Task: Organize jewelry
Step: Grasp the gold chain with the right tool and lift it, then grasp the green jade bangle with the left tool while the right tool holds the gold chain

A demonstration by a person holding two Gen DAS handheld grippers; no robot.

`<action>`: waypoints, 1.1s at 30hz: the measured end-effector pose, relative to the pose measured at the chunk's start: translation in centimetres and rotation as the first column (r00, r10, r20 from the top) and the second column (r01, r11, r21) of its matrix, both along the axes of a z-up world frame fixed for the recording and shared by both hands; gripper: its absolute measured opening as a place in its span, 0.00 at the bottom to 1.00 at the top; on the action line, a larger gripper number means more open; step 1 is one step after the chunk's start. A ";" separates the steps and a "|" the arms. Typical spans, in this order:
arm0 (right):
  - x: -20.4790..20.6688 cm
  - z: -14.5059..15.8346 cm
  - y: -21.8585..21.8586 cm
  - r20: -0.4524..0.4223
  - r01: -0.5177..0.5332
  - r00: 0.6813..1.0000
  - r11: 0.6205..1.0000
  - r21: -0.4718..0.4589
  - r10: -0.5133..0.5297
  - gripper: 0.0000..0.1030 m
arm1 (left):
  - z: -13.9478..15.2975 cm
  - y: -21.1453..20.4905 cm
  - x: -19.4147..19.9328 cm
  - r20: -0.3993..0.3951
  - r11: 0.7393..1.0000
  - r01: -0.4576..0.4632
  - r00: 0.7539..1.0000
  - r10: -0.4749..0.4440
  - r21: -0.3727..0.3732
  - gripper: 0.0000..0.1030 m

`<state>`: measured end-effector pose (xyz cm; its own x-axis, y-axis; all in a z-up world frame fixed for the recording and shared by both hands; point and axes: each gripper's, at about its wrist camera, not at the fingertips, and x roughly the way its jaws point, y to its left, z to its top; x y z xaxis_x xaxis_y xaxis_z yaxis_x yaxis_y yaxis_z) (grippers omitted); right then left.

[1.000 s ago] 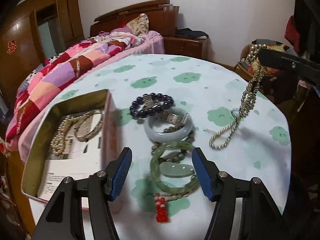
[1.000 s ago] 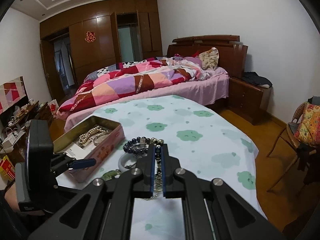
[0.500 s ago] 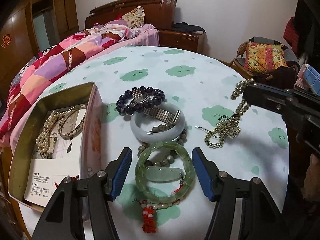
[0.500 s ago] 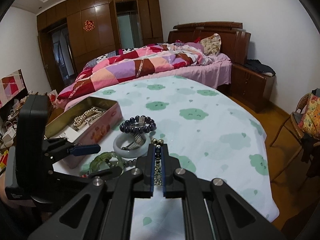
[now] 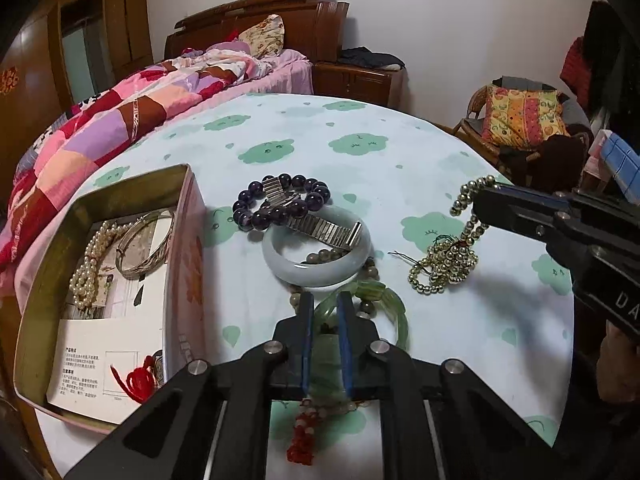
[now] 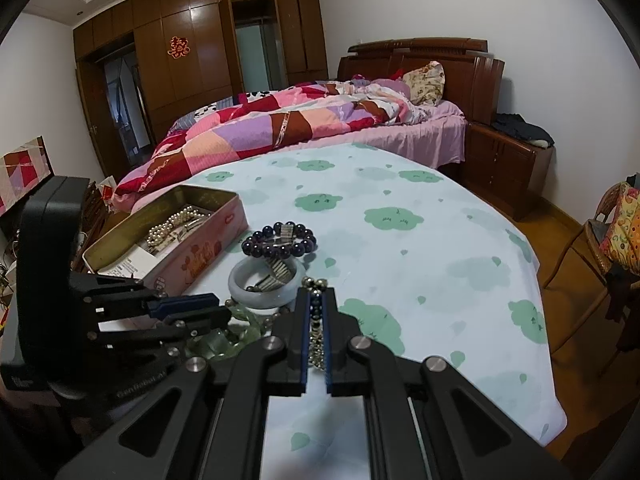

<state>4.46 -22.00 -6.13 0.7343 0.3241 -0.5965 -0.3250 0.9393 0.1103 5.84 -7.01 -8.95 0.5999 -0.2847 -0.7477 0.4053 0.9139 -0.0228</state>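
Home bedroom. Bed [image 6: 320,120] with patchwork quilt [image 6: 256,128] and carved wooden headboard [image 6: 460,64] behind my table [image 6: 400,240], pillow [image 6: 426,82] at the head. Nightstand [image 6: 508,168] with dark clothes on it beside the bed. Full-height wooden wardrobe [image 6: 192,60] along the far wall, red paper decoration [image 6: 178,47] on one door. Wicker chair [image 5: 516,120] with a patterned cushion [image 5: 524,118] to my right. Cloud-print cloth on the table.
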 end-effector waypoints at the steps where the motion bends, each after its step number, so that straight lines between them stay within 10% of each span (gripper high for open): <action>1: 0.0 0.0 0.1 -0.001 -0.001 1.000 1.000 0.000 0.001 0.07 | 0.0 0.1 0.0 -0.002 1.000 -0.002 1.000 0.002 -0.004 0.10; 22: -0.5 2.2 0.9 0.055 -0.013 0.998 1.000 0.003 0.013 0.07 | 3.9 1.2 -1.6 0.098 0.999 0.028 0.995 -0.026 -0.018 0.00; 33: -0.1 1.6 0.6 0.033 -0.008 0.999 1.000 0.006 0.007 0.07 | 0.0 0.3 0.7 -0.032 1.000 0.017 0.999 -0.017 0.007 0.14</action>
